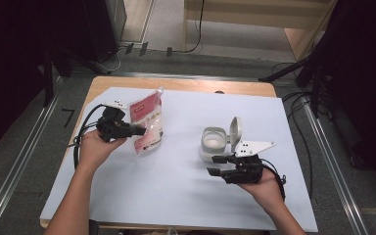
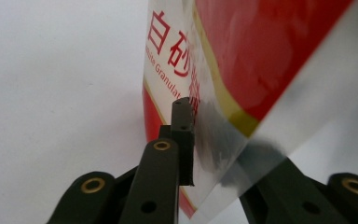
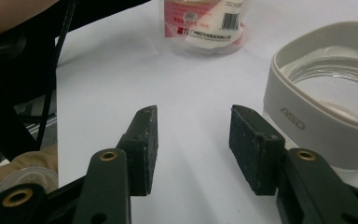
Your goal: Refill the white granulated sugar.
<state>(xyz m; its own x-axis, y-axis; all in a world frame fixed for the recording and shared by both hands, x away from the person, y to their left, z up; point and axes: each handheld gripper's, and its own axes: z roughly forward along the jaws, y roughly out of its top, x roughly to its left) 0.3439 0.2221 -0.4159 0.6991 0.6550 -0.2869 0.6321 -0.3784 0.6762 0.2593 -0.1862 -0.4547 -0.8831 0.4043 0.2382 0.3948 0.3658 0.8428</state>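
Note:
A red and clear bag of white sugar (image 1: 148,123) stands tilted on the white sheet at the left. My left gripper (image 1: 138,130) is shut on its side edge; the bag (image 2: 242,70) is pinched between the jaws in the left gripper view. A grey square container (image 1: 213,141) with a hinged lid (image 1: 235,129) raised sits right of centre and holds some white sugar. My right gripper (image 1: 214,165) hovers open just in front of it with nothing between its fingers. The container (image 3: 326,116) is at the right and the bag (image 3: 205,23) farther off in the right gripper view.
A white sheet (image 1: 176,191) covers most of the wooden table (image 1: 127,83). Cables trail from both grippers. Black stands and cables lie on the floor beyond the table's far and right edges.

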